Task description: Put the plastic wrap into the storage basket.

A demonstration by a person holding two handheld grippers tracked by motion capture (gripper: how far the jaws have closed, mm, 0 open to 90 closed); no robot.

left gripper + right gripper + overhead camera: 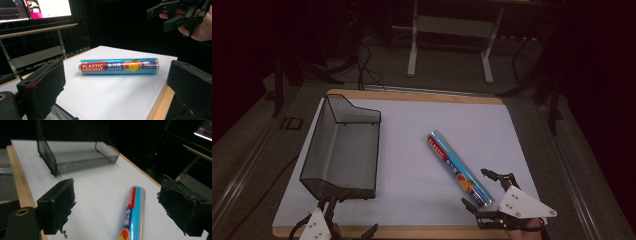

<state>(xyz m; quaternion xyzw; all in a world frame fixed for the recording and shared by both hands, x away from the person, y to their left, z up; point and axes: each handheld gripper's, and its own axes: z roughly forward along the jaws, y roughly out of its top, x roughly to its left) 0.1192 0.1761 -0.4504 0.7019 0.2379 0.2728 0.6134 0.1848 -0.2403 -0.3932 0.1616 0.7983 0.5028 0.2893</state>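
At the near edge of the bench [412, 231], the right gripper [482, 189] hovered with jaws open around the near end of the plastic wrap roll [459, 169]. The left gripper [346, 231] also gaped, empty. Farther left stood a mesh tray [343, 150].

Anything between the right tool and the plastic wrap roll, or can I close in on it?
Nothing visible blocks it. The right tool is open at the near end of the plastic wrap roll, which lies alone on the white sheet. The mesh tray sits well off to the left.
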